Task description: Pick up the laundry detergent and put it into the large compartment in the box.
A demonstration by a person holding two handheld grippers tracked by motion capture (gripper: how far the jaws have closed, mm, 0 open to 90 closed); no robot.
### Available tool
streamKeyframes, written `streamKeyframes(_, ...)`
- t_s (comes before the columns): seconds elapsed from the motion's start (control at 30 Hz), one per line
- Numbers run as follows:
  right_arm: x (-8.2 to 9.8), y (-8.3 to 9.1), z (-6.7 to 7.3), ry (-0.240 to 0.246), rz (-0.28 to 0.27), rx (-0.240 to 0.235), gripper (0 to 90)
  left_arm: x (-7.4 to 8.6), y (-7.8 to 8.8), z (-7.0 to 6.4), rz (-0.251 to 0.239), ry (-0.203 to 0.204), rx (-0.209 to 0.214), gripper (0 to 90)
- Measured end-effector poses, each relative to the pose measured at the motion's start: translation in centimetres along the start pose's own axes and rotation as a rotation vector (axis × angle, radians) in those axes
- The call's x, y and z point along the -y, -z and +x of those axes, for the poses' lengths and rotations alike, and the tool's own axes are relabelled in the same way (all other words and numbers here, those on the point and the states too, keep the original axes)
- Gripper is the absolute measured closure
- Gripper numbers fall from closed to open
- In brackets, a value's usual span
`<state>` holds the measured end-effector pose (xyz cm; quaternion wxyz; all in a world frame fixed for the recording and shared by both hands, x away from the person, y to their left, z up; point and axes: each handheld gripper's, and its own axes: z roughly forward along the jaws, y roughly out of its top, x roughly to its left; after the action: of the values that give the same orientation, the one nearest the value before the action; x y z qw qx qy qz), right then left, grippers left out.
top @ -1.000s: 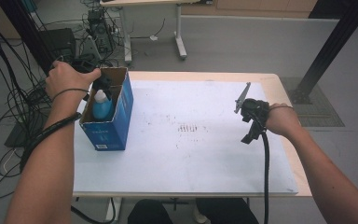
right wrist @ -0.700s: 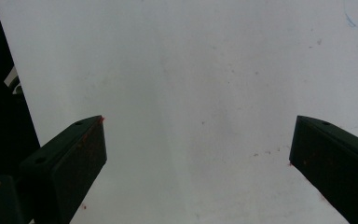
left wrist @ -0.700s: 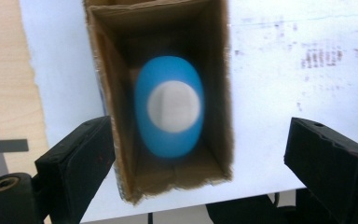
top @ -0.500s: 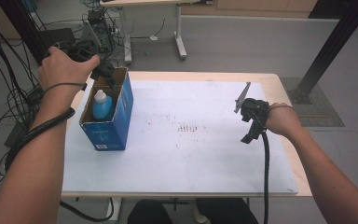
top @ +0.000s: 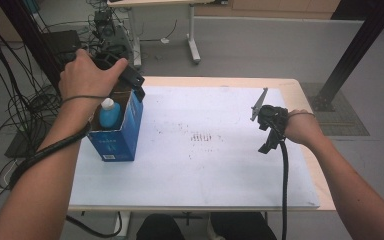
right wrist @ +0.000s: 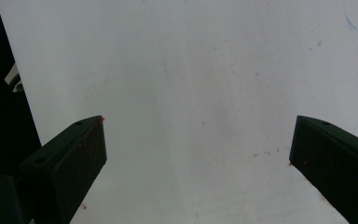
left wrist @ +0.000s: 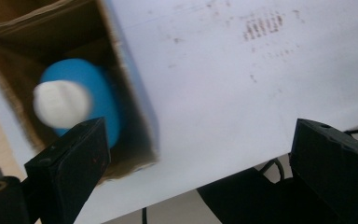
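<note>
High view: the left gripper (top: 130, 80) hangs above the far end of the open blue box (top: 125, 135), where the blue bottle (top: 109, 114) stands upright. The right gripper (top: 270, 120) rests at the table's (top: 220, 170) right side, well apart.

Left gripper view: its jaws have just been opening and stand wide, nothing between them; the bottle (left wrist: 81, 102) sits below, beside the left jaw.

Right gripper view: jaws spread wide over bare table (right wrist: 191, 93).

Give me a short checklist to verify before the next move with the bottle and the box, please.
1. Bottle stands inside box, cap up: ok.
2. Left gripper open, nothing between the jaws, which have just been opening: ok.
3. Left gripper clear of the bottle, above the box rim: ok.
4. Box upright on the table: ok.
5. Right gripper open and empty over the table: ok.
6. Bottle cap tight: cannot tell.
</note>
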<state>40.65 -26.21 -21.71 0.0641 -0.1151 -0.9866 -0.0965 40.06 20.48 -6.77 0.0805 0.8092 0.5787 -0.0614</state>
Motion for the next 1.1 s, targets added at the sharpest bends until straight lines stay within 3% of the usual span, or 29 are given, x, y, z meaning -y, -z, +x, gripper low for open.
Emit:
streamKeyframes(0.07, 0.0, 0.1, 0.0, -0.002, 0.000, 0.001, 3.8, -0.1, -0.1, -1.3, 0.001, -0.034, -0.002, 5.4)
streamKeyframes(0.1, -0.1, 0.1, 0.0, 0.000, 0.003, 0.001, 3.8, -0.3, -0.4, -2.6, 0.006, -0.065, 0.005, 5.4)
streamKeyframes(0.27, 0.0, 0.2, 0.0, 0.001, 0.003, 0.004, 3.8, -0.6, -1.0, -4.5, 0.019, -0.116, 0.017, 5.4)
streamKeyframes(0.3, 0.0, 0.2, 0.0, 0.001, 0.004, 0.006, 3.8, -0.8, -1.4, -5.5, 0.030, -0.152, 0.026, 5.4)
streamKeyframes(0.4, 0.0, 0.2, 0.0, 0.002, 0.004, 0.005, 3.8, -0.8, -1.6, -6.5, 0.034, -0.180, 0.031, 5.4)
streamKeyframes(0.43, 0.1, 0.2, 0.0, -0.005, 0.006, 0.003, 3.9, -0.9, -1.8, -7.6, 0.037, -0.206, 0.030, 5.4)
streamKeyframes(0.53, 0.2, 0.2, 0.0, -0.007, 0.005, 0.004, 3.8, -1.0, -2.0, -8.5, 0.045, -0.234, 0.040, 5.4)
streamKeyframes(0.63, 0.1, 0.3, 0.0, -0.006, 0.006, 0.007, 3.8, -1.3, -2.6, -10.2, 0.068, -0.281, 0.034, 5.4)
streamKeyframes(0.77, 0.1, 0.4, 0.0, -0.004, 0.001, 0.008, 3.8, -1.2, -3.0, -11.2, 0.075, -0.304, 0.038, 5.4)
streamKeyframes(0.83, 0.1, 0.3, 0.0, -0.004, 0.000, 0.007, 3.9, -1.3, -3.5, -12.2, 0.086, -0.338, 0.049, 5.4)
streamKeyframes(1.1, 0.1, 0.2, 0.1, -0.001, -0.001, 0.003, 3.8, -1.5, -4.6, -14.5, 0.103, -0.392, 0.056, 5.4)
